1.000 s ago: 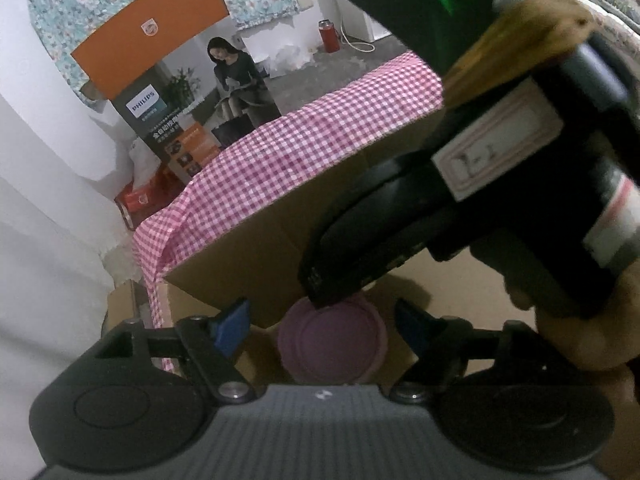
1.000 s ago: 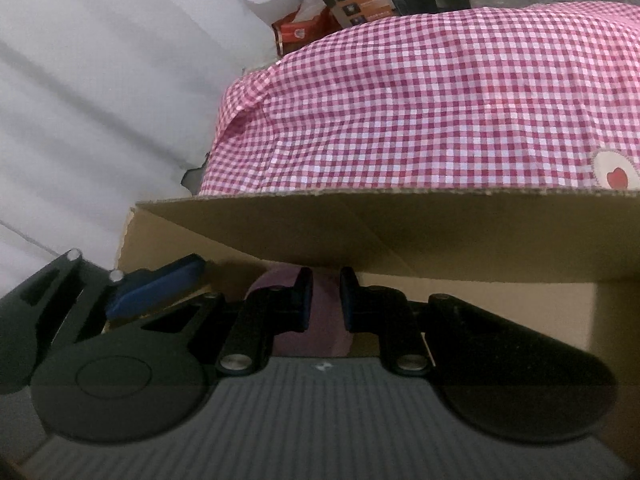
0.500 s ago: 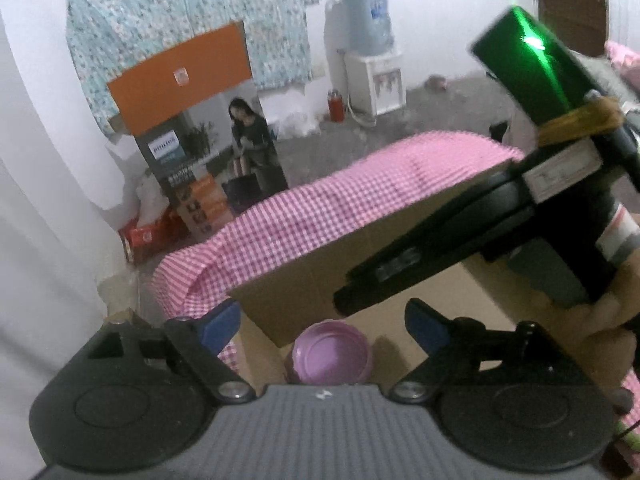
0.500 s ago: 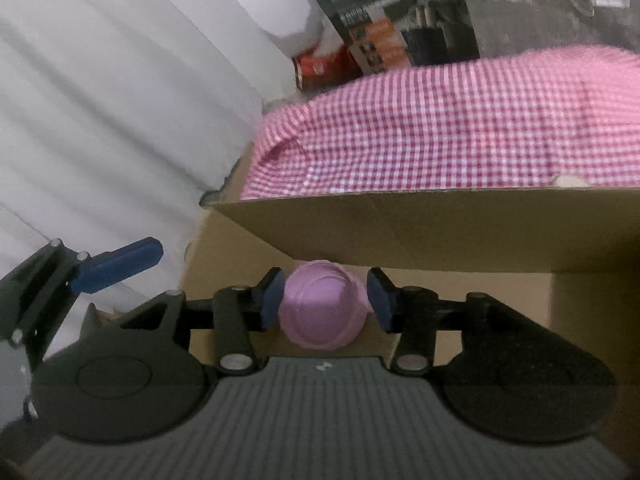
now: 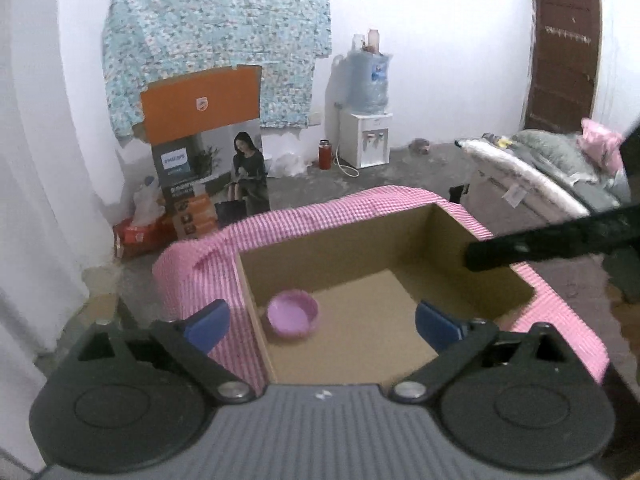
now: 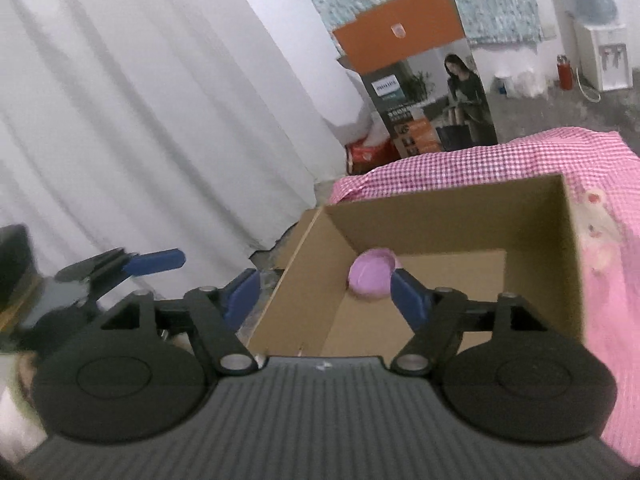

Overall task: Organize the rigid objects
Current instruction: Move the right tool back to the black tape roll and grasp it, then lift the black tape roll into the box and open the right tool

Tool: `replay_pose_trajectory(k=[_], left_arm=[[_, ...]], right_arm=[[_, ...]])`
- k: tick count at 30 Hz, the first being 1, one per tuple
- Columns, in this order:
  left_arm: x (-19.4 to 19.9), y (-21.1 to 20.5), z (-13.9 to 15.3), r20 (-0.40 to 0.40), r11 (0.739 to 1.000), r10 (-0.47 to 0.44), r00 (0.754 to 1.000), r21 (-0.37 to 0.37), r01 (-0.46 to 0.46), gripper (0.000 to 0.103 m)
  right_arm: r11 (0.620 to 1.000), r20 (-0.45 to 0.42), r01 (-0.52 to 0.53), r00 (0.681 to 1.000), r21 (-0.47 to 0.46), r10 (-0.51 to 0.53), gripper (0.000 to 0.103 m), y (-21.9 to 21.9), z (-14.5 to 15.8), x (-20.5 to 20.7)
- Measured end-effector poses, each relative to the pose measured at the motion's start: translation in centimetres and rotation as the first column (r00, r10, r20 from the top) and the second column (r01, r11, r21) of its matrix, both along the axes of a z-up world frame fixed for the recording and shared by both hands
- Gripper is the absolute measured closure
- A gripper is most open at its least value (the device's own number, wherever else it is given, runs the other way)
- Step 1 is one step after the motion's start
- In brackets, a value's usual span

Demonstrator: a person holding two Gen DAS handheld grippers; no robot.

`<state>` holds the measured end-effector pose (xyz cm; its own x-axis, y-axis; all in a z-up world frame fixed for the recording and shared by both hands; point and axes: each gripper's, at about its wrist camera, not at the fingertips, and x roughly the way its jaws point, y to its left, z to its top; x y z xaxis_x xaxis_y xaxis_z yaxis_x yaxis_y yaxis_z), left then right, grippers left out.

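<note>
A small pink bowl (image 5: 292, 317) lies upright on the floor of an open cardboard box (image 5: 360, 248), near its left corner. My left gripper (image 5: 322, 326) hovers above and in front of the box, its jaws opening wide with nothing pressed between them. My right gripper (image 6: 325, 298) also hangs above the box (image 6: 440, 216), jaws opening, and the bowl (image 6: 370, 276) lies well below and beyond its fingers. In the right wrist view a blue finger (image 6: 154, 260) of the left gripper shows at the left. A black part of the right gripper (image 5: 560, 240) crosses the left wrist view.
The box sits on a pink checked cloth (image 5: 328, 212). A white curtain (image 6: 140, 120) hangs at the left. Behind stand a tall printed carton (image 5: 208, 152), a water dispenser (image 5: 366, 120), bedding (image 5: 540, 172) and a brown door (image 5: 564, 52).
Both grippers have risen and drawn back out of the box. The right jaws went from shut to open, the left jaws widened. The pink bowl stays in the box.
</note>
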<state>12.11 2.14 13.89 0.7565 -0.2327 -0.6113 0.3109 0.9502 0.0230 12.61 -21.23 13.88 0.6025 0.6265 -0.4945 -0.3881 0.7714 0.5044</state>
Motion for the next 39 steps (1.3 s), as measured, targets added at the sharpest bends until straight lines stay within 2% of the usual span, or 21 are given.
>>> replay_pose_trajectory(k=[2, 5, 9, 12, 15, 19, 25, 29, 34, 36, 39], left_arm=[[-2.2, 0.1, -1.1, -0.008, 0.998, -0.009, 1.0, -0.063, 0.008, 0.002], [-4.4, -0.2, -4.0, -0.08, 0.986, -0.045, 0.996, -0.164, 0.031, 0.002], [-5.9, -1.5, -7.8, -0.117, 0.982, -0.085, 0.989, -0.177, 0.064, 0.002], [-7.3, -3.3, -10.2, -0.127, 0.982, -0.138, 0.982, -0.145, 0.119, 0.002], [-7.9, -5.6, -12.3, -0.167, 0.981, -0.184, 0.969, -0.092, 0.17, 0.002], [-8.2, -7.9, -15.0, -0.194, 0.977, -0.213, 0.958, -0.009, 0.215, 0.003], [-7.6, -10.5, -17.9, -0.237, 0.954, -0.26, 0.936, 0.089, 0.287, 0.012], [-7.0, -11.8, -19.0, -0.252, 0.942, -0.268, 0.93, 0.134, 0.308, 0.017], [-6.1, -12.1, -19.2, -0.26, 0.944, -0.271, 0.927, 0.119, 0.309, 0.023], [-6.1, -12.2, -19.1, -0.257, 0.945, -0.273, 0.927, 0.111, 0.309, 0.031], [-6.3, -12.1, -18.8, -0.257, 0.945, -0.274, 0.927, 0.107, 0.309, 0.035]], right_arm=[[1.0, 0.016, 0.001, 1.0, -0.003, -0.001, 0.028, -1.0, -0.5, -3.4], [1.0, 0.009, 0.017, 1.0, -0.013, -0.017, 0.027, -2.2, -2.6, -7.7], [0.998, -0.049, 0.046, 0.998, -0.037, -0.048, 0.027, -2.6, -6.7, -11.7], [0.996, -0.095, 0.064, 0.993, -0.06, -0.069, 0.029, -2.2, -9.4, -13.4], [0.993, -0.128, 0.079, 0.988, -0.09, -0.091, 0.038, -1.5, -11.5, -14.5], [0.99, -0.175, 0.097, 0.978, -0.101, -0.114, 0.052, -0.6, -13.5, -13.7], [0.989, -0.225, 0.103, 0.966, -0.11, -0.126, 0.064, 0.0, -15.4, -12.2], [0.987, -0.25, 0.093, 0.96, -0.134, -0.124, 0.066, 0.3, -16.2, -11.5], [0.985, -0.27, 0.084, 0.955, -0.15, -0.123, 0.069, 0.5, -17.0, -10.7], [0.986, -0.276, 0.076, 0.954, -0.151, -0.116, 0.071, 0.6, -17.2, -10.6], [0.985, -0.275, 0.07, 0.955, -0.161, -0.113, 0.072, 0.8, -17.4, -10.4]])
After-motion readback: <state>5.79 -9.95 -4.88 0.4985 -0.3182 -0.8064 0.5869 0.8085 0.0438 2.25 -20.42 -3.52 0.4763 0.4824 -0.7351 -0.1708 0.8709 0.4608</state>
